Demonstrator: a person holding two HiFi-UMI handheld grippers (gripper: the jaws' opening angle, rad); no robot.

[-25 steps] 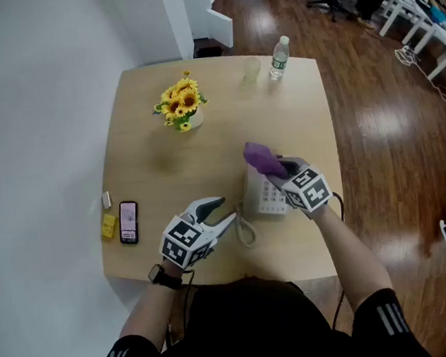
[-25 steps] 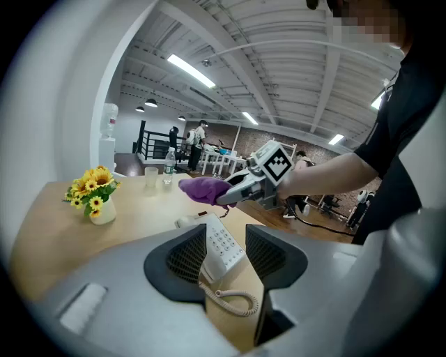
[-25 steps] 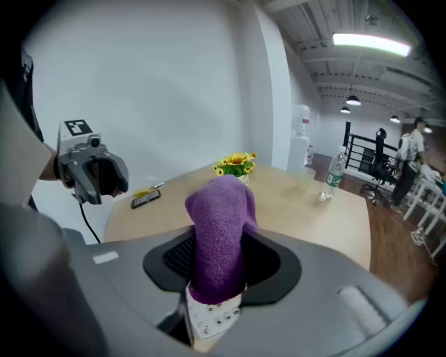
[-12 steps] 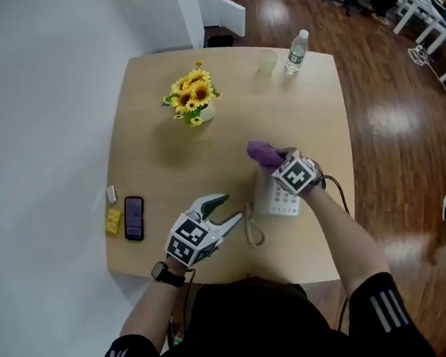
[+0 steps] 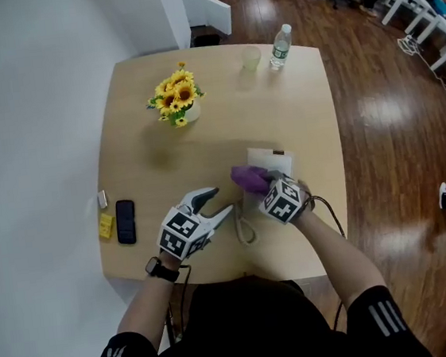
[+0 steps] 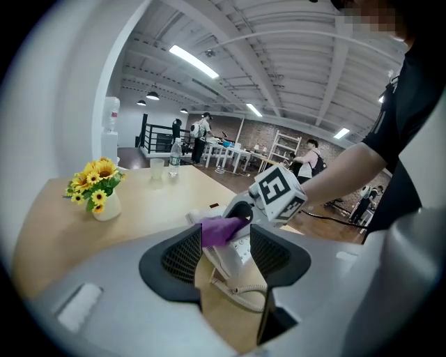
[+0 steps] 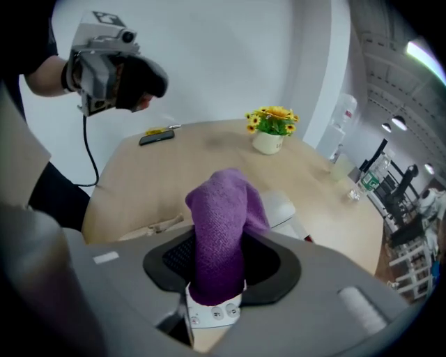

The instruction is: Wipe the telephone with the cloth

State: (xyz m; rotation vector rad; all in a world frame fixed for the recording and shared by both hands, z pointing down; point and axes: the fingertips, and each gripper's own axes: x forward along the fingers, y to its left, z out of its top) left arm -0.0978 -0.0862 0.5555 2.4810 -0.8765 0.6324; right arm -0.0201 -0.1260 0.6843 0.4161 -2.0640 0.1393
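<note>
The white telephone (image 5: 269,159) lies on the wooden table (image 5: 143,175), right of middle. Its coiled cord (image 5: 245,229) loops toward the near edge. My right gripper (image 5: 262,184) is shut on a purple cloth (image 5: 247,178), which rests on the near left part of the telephone. In the right gripper view the cloth (image 7: 219,230) stands up between the jaws, over the keypad (image 7: 212,314). My left gripper (image 5: 221,200) hovers just left of the cord, open, with nothing held. In the left gripper view the telephone (image 6: 240,247) shows through its gap.
A vase of sunflowers (image 5: 176,101) stands at the far left. A water bottle (image 5: 278,46) and a clear cup (image 5: 250,58) are at the far edge. A black smartphone (image 5: 125,221) and a small yellow item (image 5: 106,225) lie near the left edge.
The right gripper has drawn the purple cloth from the telephone's far end toward its near left side. The left gripper has stayed beside the cord.
</note>
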